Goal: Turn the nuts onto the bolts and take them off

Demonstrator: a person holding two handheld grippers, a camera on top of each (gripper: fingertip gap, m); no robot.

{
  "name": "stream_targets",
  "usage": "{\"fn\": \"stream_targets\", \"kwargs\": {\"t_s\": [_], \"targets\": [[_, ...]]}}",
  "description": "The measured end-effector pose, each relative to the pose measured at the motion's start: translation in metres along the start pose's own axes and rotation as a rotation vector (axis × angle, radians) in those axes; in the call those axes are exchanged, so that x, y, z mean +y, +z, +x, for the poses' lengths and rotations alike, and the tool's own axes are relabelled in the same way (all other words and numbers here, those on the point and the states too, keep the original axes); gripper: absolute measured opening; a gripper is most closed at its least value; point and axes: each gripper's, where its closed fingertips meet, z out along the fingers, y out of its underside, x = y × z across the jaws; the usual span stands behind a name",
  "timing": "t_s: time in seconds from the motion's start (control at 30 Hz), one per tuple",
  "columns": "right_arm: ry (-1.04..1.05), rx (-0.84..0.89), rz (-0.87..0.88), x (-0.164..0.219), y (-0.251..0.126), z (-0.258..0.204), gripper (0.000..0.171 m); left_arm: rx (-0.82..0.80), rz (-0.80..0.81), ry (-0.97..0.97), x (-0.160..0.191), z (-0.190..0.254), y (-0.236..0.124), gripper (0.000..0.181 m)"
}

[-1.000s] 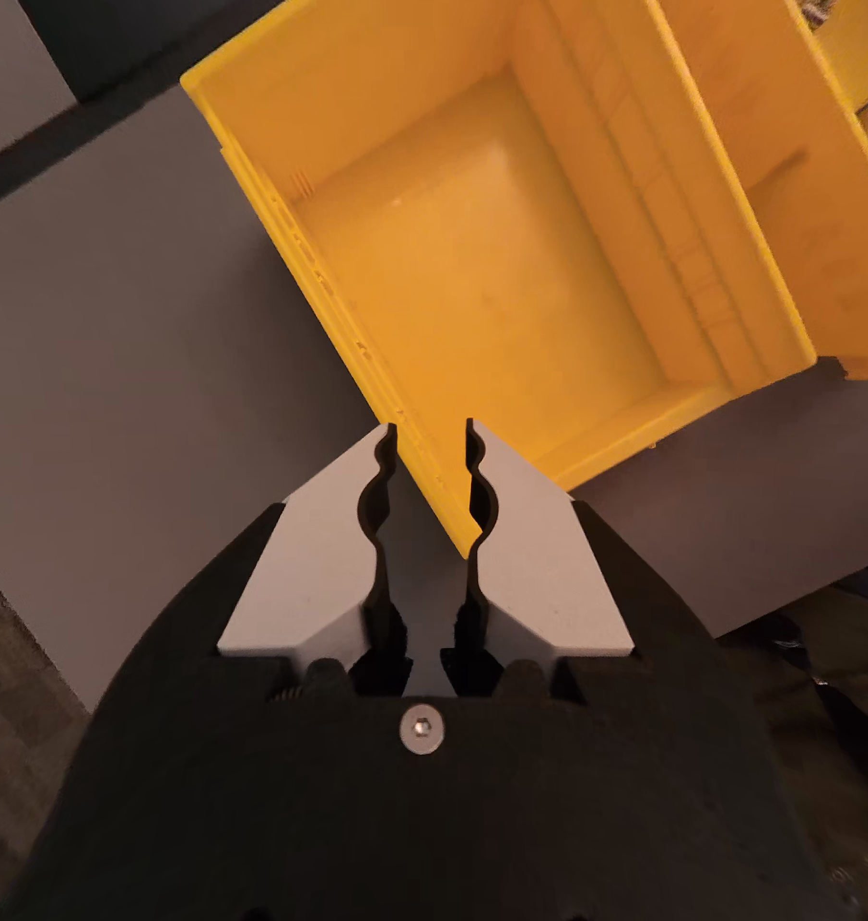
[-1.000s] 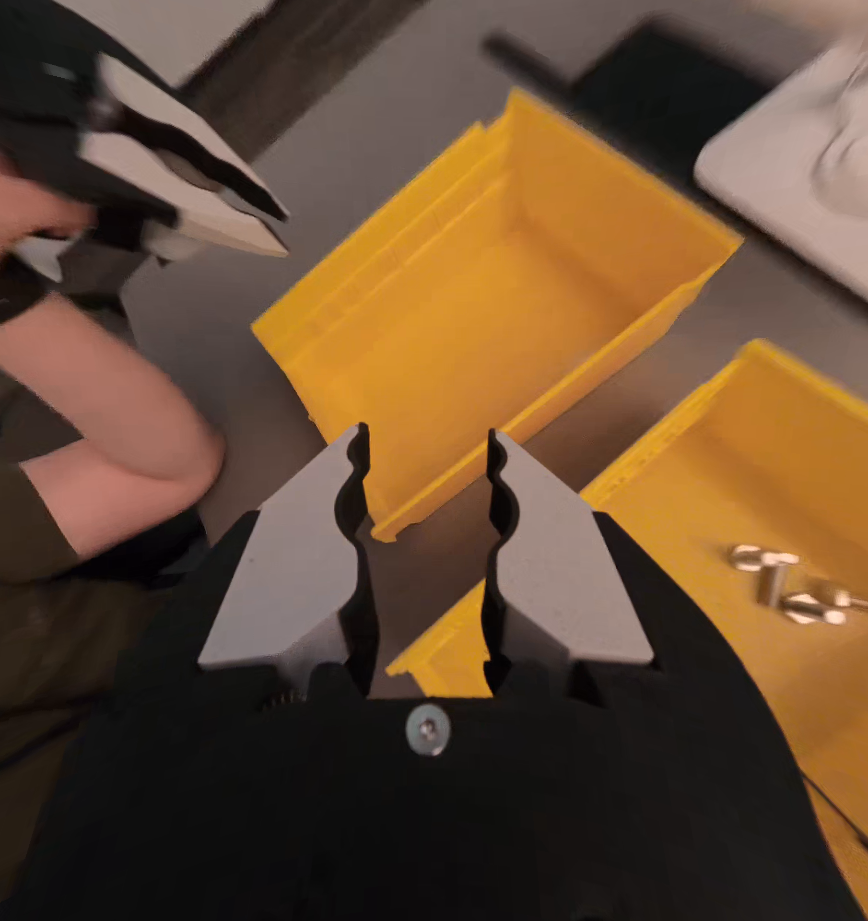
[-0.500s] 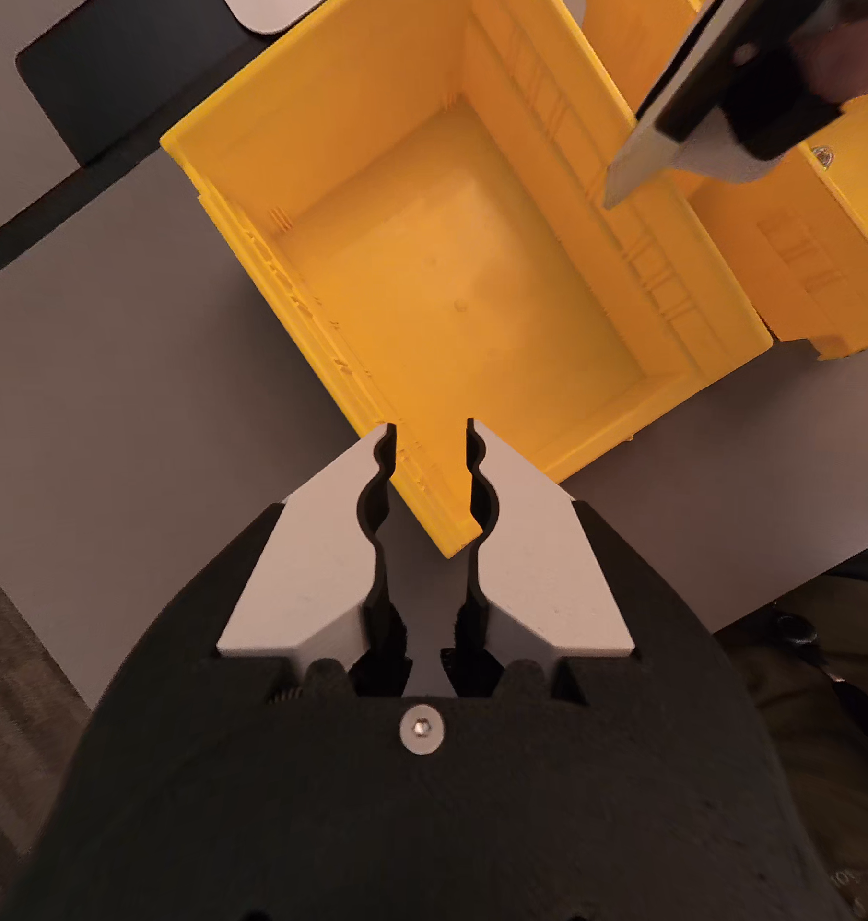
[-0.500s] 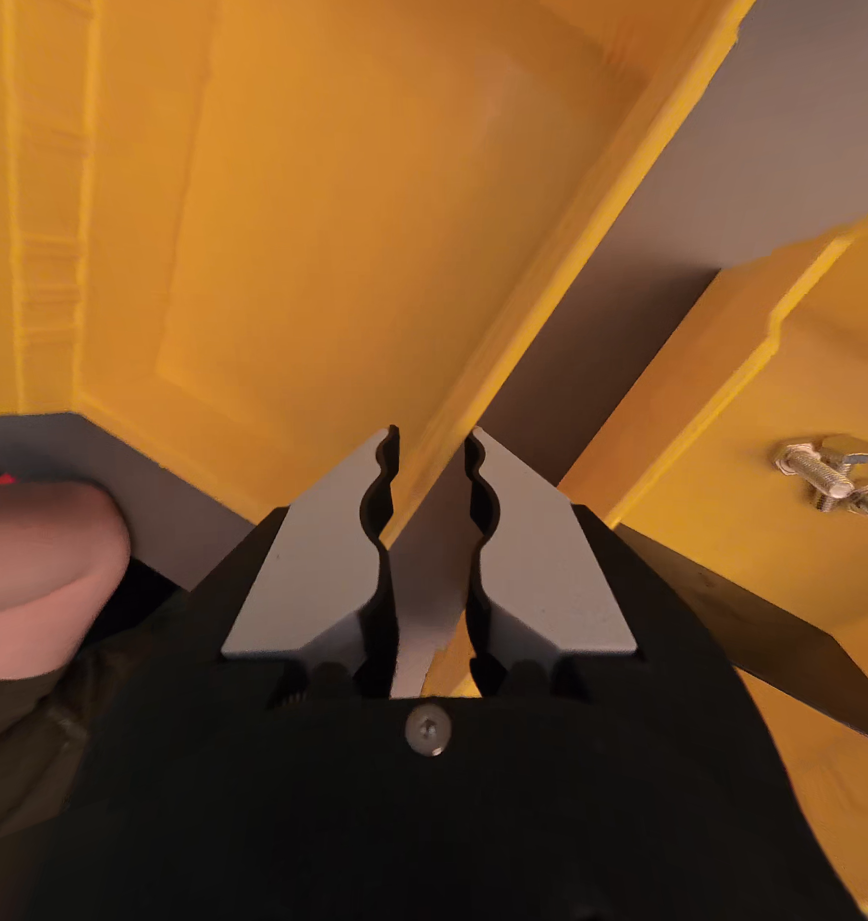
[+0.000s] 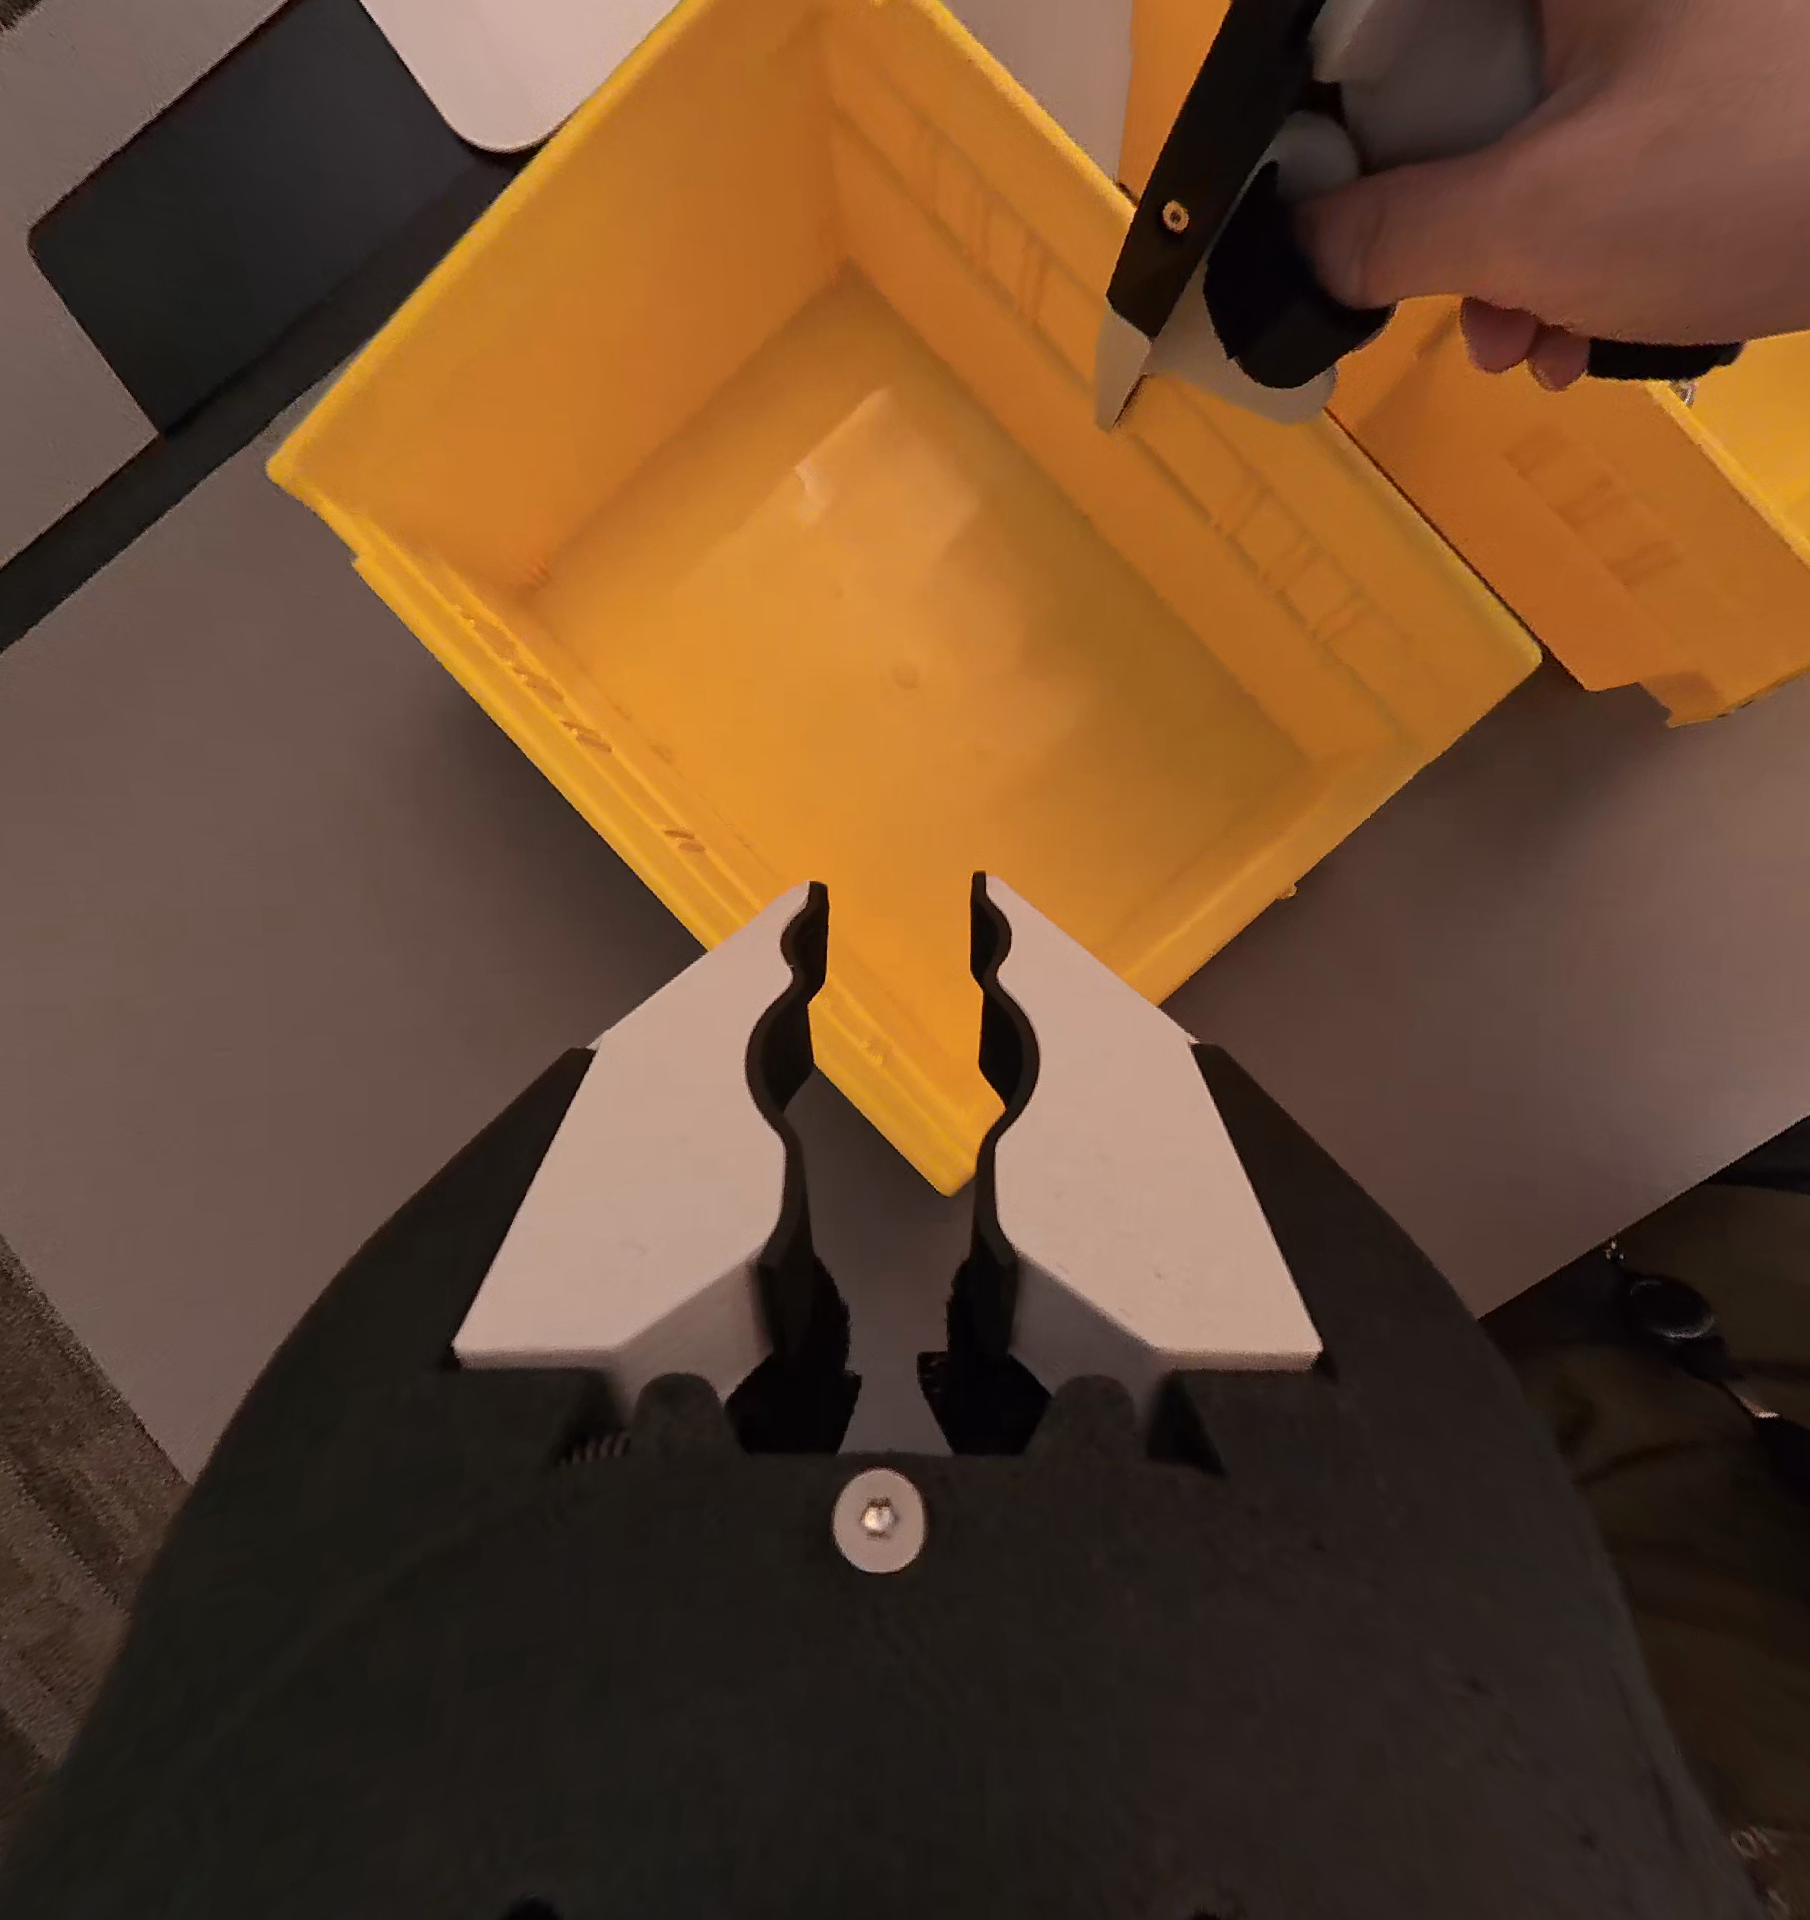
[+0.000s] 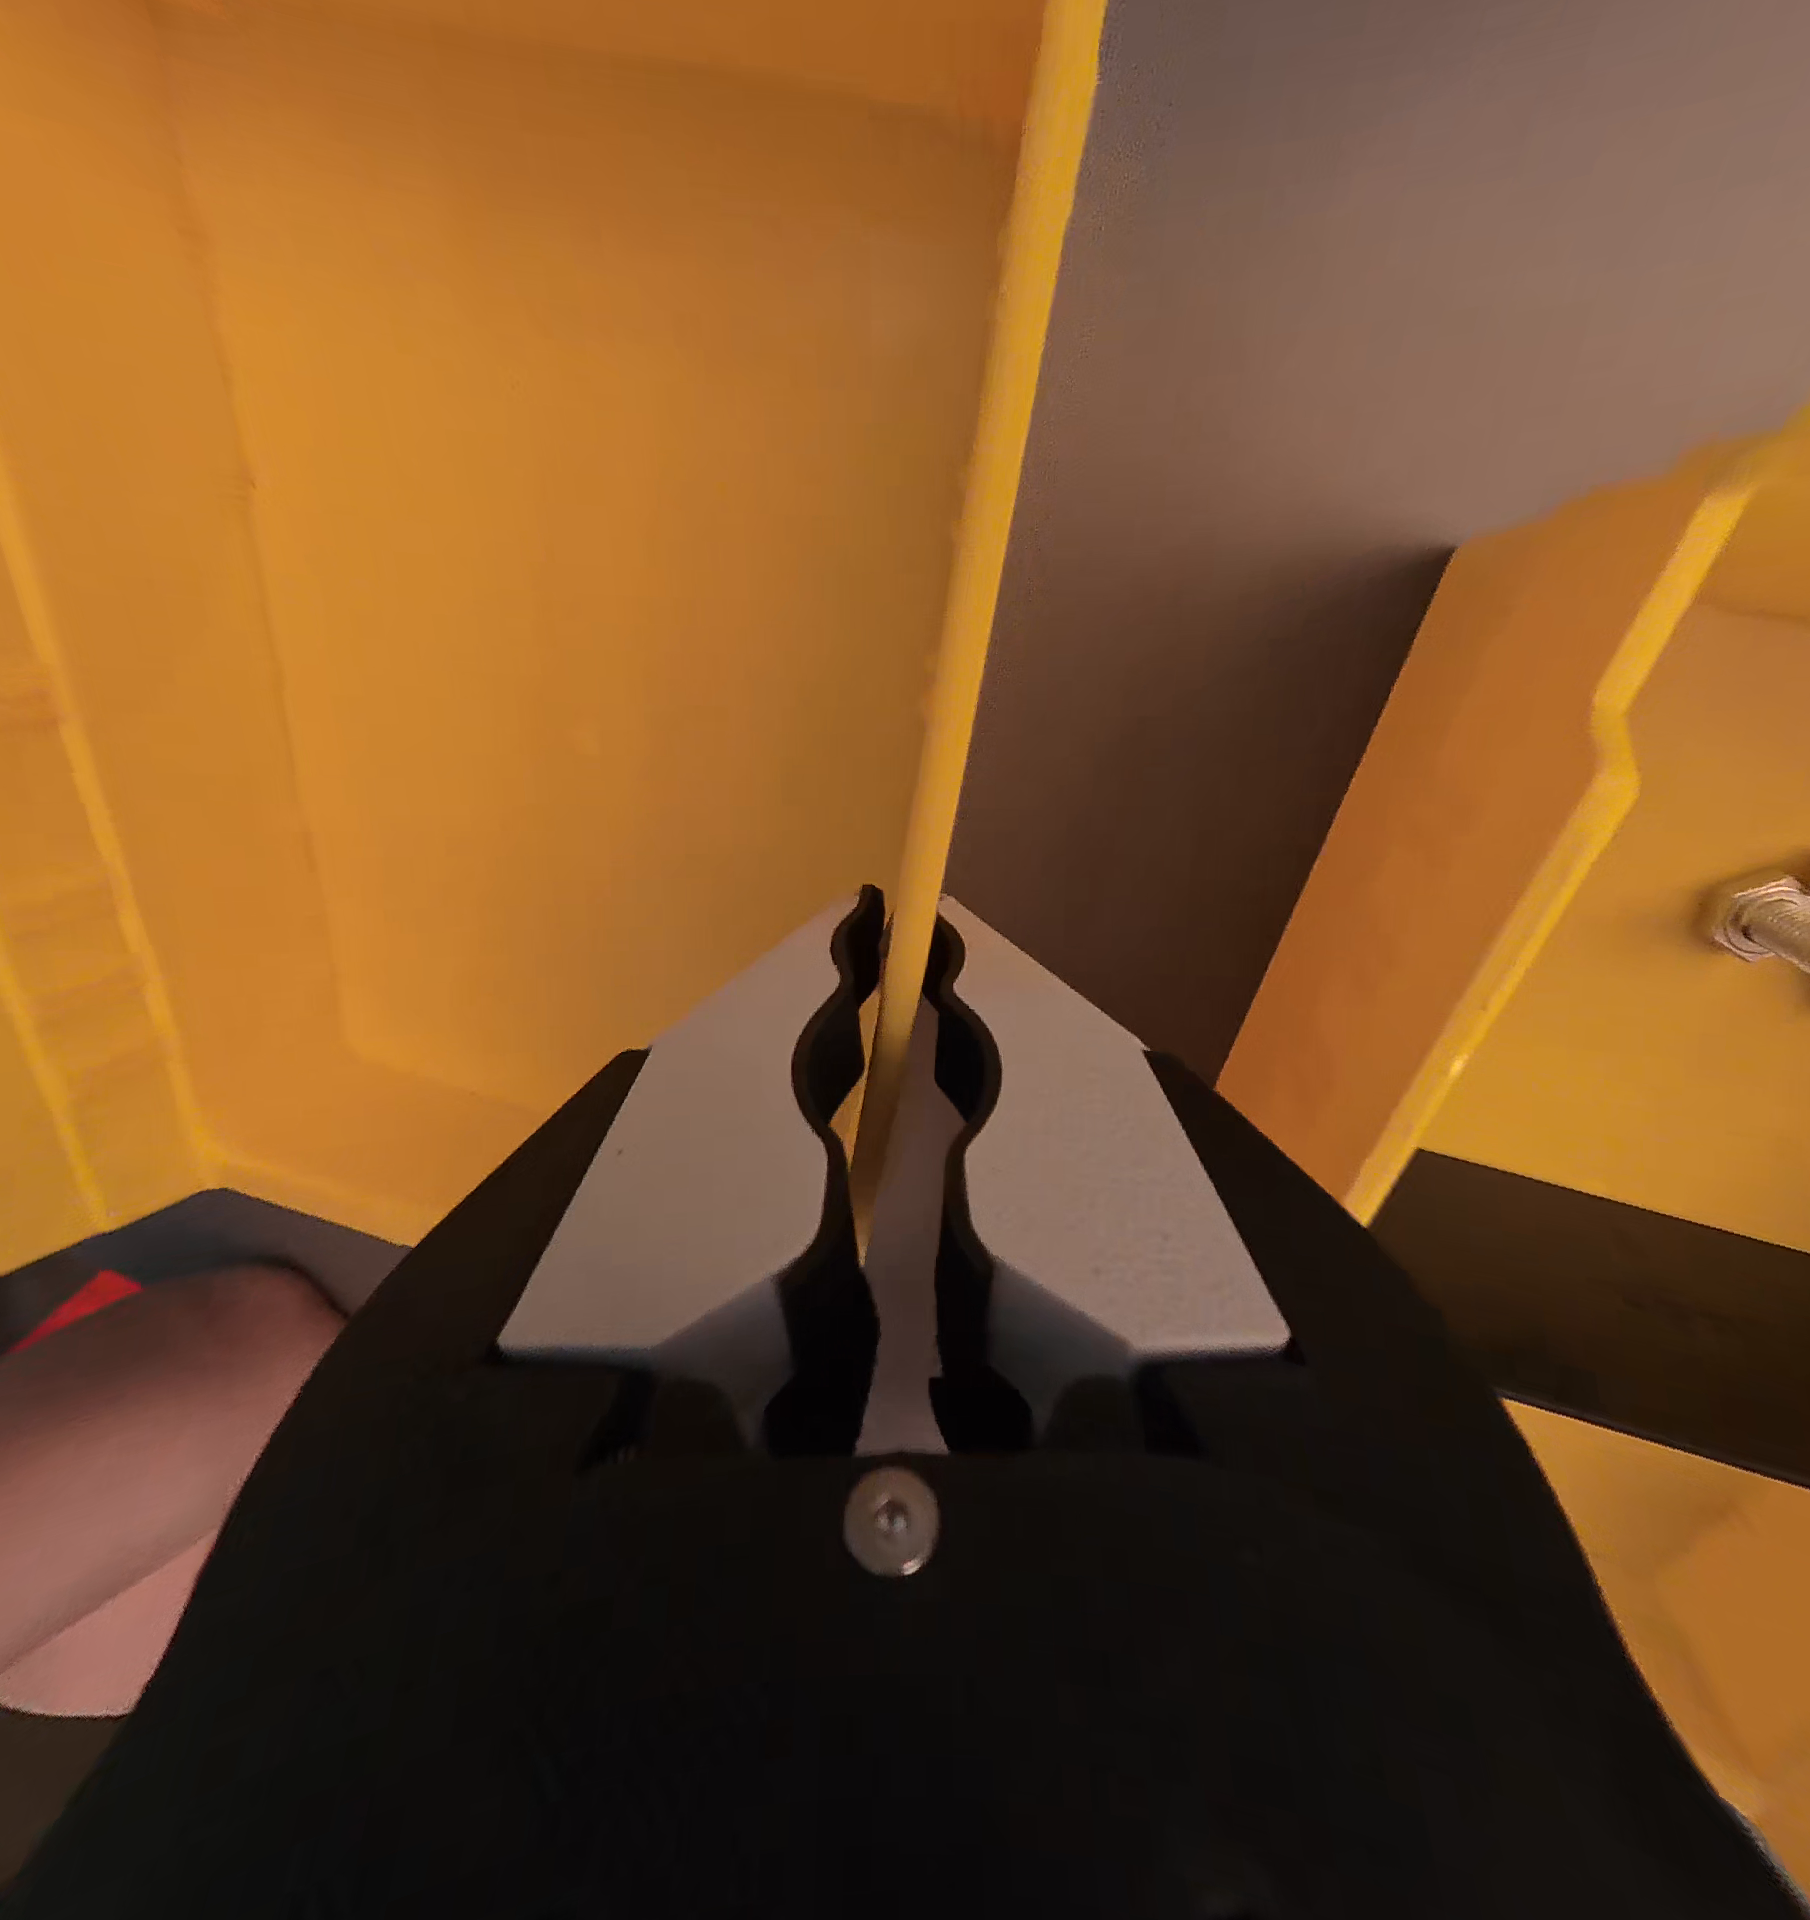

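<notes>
An empty yellow bin (image 5: 672,291) stands on the grey table. My left gripper (image 5: 893,894) is open and empty, hovering over the bin's near corner. My right gripper (image 6: 906,909) is shut on the thin rim (image 6: 994,540) of this bin's side wall; it also shows in the left wrist view (image 5: 1124,400), held by a hand (image 5: 1659,187) at the bin's right wall. A second yellow bin (image 6: 1503,831) stands to the right and holds a silver bolt with a nut on it (image 6: 1805,935). This second bin shows in the left wrist view too (image 5: 1649,561).
A black mat (image 5: 236,239) and a white object (image 5: 506,73) lie behind the empty bin. The grey table (image 5: 205,883) ends at edges at lower left and lower right. A person's forearm (image 6: 101,1455) is at the lower left of the right wrist view. My right fingertips sit around 20 cm from my left ones.
My right gripper came down onto the empty bin's side wall and shut on its rim. My left gripper stayed open and shifted slightly over the bin's near corner.
</notes>
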Motion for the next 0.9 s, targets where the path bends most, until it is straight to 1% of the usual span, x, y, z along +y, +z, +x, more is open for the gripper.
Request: {"fn": "stream_targets", "kwargs": {"t_s": [0.17,0.27,0.33,0.4,0.5,0.53,0.6,0.7,0.8,0.9], "targets": [[-0.036,-0.008,-0.007,-0.01,-0.009,-0.017,0.006,-0.01,0.044,-0.017,-0.002,-0.006,-0.008,0.025],[-0.099,0.023,-0.008,-0.017,-0.02,-0.026,0.007,-0.02,0.143,-0.058,-0.012,-0.014,-0.022,0.024],[-0.131,0.028,-0.002,-0.023,-0.032,-0.032,0.007,-0.034,0.248,-0.091,-0.022,-0.021,-0.038,0.026],[-0.15,0.021,0.004,-0.028,-0.048,-0.037,0.007,-0.069,0.398,-0.133,-0.036,-0.032,-0.063,0.03],[-0.186,0.009,0.0,-0.031,-0.086,-0.033,0.008,-0.072,0.659,-0.202,-0.051,-0.04,-0.109,0.036],[-0.195,0.009,-0.002,-0.031,-0.102,-0.027,0.008,-0.051,0.734,-0.221,-0.053,-0.039,-0.123,0.043],[-0.228,0.024,-0.017,-0.027,-0.137,-0.005,0.008,0.043,0.846,-0.247,-0.056,-0.03,-0.142,0.057],[-0.194,0.075,-0.037,-0.013,-0.196,0.053,0.008,0.233,0.952,-0.154,-0.066,0.005,-0.162,0.07],[-0.118,0.15,-0.039,0.013,-0.258,0.129,0.007,0.327,0.902,-0.088,-0.073,0.038,-0.152,0.081],[-0.019,0.255,-0.013,0.049,-0.314,0.209,0.007,0.461,0.792,-0.052,-0.086,0.073,-0.124,0.084]]}}
